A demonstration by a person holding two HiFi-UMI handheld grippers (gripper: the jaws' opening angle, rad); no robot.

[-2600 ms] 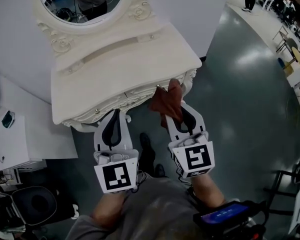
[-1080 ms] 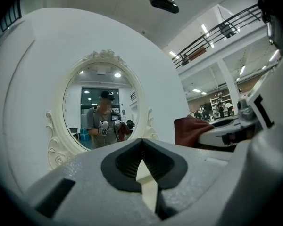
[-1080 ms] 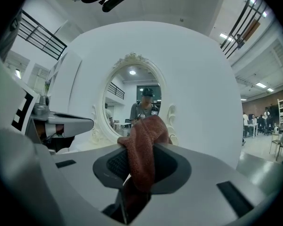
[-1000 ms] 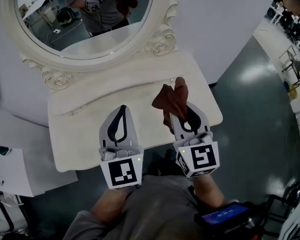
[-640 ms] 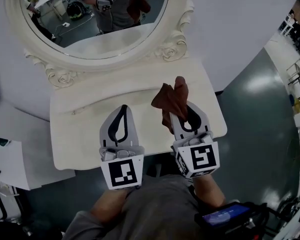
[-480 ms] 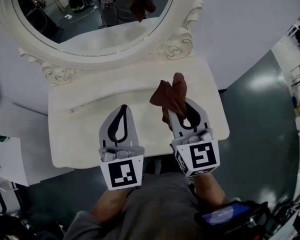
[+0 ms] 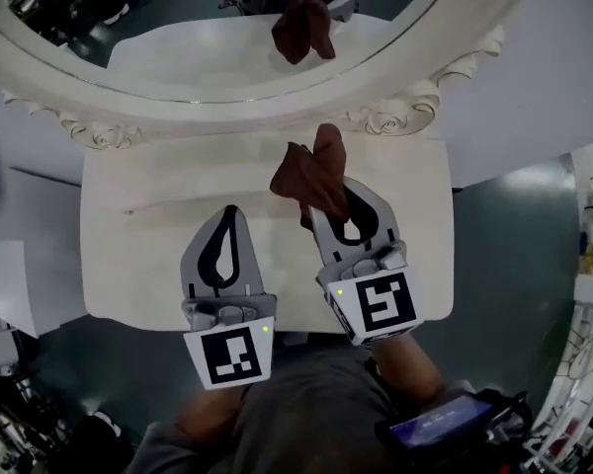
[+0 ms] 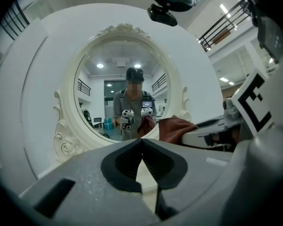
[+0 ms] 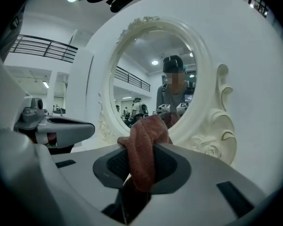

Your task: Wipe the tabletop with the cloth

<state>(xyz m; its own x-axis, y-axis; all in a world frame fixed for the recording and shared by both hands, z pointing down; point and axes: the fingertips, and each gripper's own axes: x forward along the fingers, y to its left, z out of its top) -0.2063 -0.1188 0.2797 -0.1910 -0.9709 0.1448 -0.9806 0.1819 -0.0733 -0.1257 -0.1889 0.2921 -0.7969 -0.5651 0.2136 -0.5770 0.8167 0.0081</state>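
Clamping the rust-brown cloth (image 7: 304, 174) in the right gripper (image 7: 330, 201) over the white tabletop (image 7: 138, 255), with left gripper (image 7: 227, 213) pinched together.

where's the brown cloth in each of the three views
Head view: cloth at centre, bunched at the tip of the right tool, over the tabletop.
Left gripper view: right of centre, at the lower right rim of the mirror.
Right gripper view: low centre, pinched between the jaws.
Shared landmark: the oval mirror stands behind the cloth in all three.
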